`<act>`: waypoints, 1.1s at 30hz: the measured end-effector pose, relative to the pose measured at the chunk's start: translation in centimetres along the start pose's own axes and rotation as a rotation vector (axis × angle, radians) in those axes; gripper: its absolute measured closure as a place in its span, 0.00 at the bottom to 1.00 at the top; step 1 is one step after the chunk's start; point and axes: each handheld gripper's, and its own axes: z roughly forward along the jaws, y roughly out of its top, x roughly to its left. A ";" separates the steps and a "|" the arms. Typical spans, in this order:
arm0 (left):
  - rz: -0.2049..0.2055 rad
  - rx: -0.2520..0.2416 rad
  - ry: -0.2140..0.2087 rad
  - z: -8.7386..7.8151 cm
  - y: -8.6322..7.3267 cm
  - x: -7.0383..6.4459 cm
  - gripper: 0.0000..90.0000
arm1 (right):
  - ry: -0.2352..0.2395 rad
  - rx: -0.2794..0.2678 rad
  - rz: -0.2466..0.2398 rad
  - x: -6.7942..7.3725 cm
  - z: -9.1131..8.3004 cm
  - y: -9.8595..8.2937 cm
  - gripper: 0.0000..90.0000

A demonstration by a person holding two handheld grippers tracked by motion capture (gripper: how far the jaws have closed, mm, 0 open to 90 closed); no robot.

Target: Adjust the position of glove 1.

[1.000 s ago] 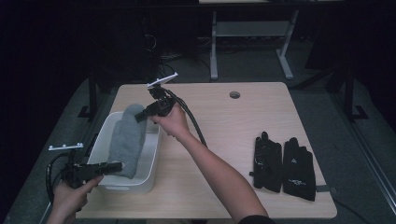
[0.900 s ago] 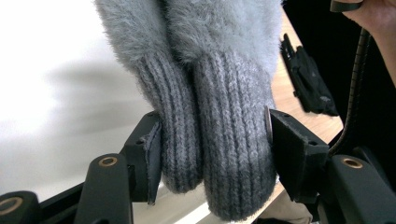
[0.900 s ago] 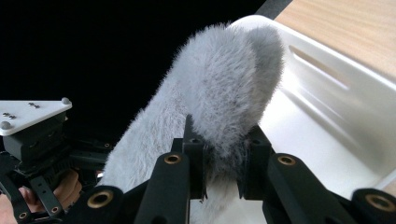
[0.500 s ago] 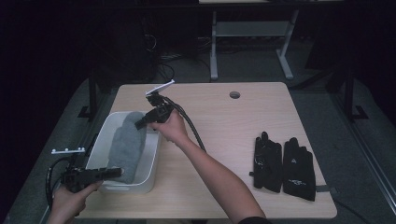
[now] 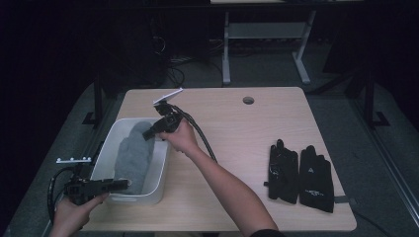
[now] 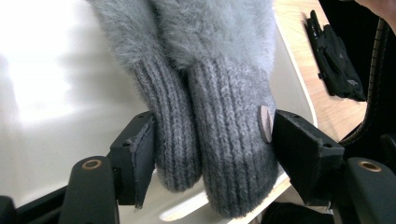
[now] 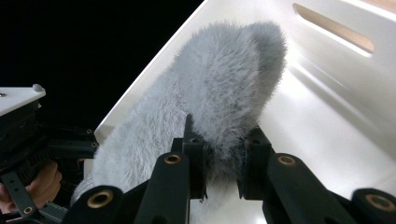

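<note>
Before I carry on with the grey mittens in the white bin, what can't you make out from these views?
- Fluffy grey mittens: in the right gripper view, the right gripper sinks into fur, hiding how much it grips.
- Left gripper: in its own view the pads flank the ribbed cuffs; contact unclear.
- White plastic bin: mittens cover its floor.
- Black gloves: logo too small.

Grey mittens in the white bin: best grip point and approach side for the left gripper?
Take the grey mittens at the ribbed cuffs, coming over the white bin's near end. The cuffs lie side by side, firm knit, between the left gripper's open jaws. The right gripper pinches the fluffy far end.
</note>
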 end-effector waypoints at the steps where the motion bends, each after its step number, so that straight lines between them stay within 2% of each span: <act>1: 0.003 -0.004 0.003 -0.1 0.0 0.0 0.36 | 0.000 0.004 0.005 0.0 0.1 0.0 0.85; 3: 0.009 -0.010 0.013 -0.3 -0.1 -0.1 0.35 | -0.007 0.012 0.002 -0.2 0.2 -0.1 0.85; 5: 0.010 -0.022 -0.010 -0.4 0.0 -0.1 0.39 | 0.001 0.013 0.004 -0.3 0.4 -0.2 0.85; 6: 0.010 -0.023 -0.007 -0.5 0.0 -0.2 0.38 | 0.001 0.023 -0.004 -0.4 0.5 -0.1 0.85; 9: 0.025 -0.024 -0.007 -0.6 0.2 -0.4 0.38 | -0.037 0.052 -0.035 -0.1 1.5 -0.3 0.85; 11: 0.023 -0.028 -0.010 -0.5 0.2 -0.5 0.38 | -0.035 0.057 -0.023 -0.2 1.9 -0.3 0.85; 17: 0.029 -0.042 -0.010 -0.5 0.4 -0.5 0.38 | -0.051 0.074 -0.029 -0.3 2.4 -0.1 0.82; 26: 0.052 -0.054 0.003 -0.6 0.8 -1.0 0.37 | -0.100 0.037 -0.071 -0.1 1.7 0.3 0.72; 33: 0.055 -0.072 0.006 -0.7 1.1 -1.4 0.37 | -0.119 0.009 -0.078 -0.1 0.7 0.7 0.68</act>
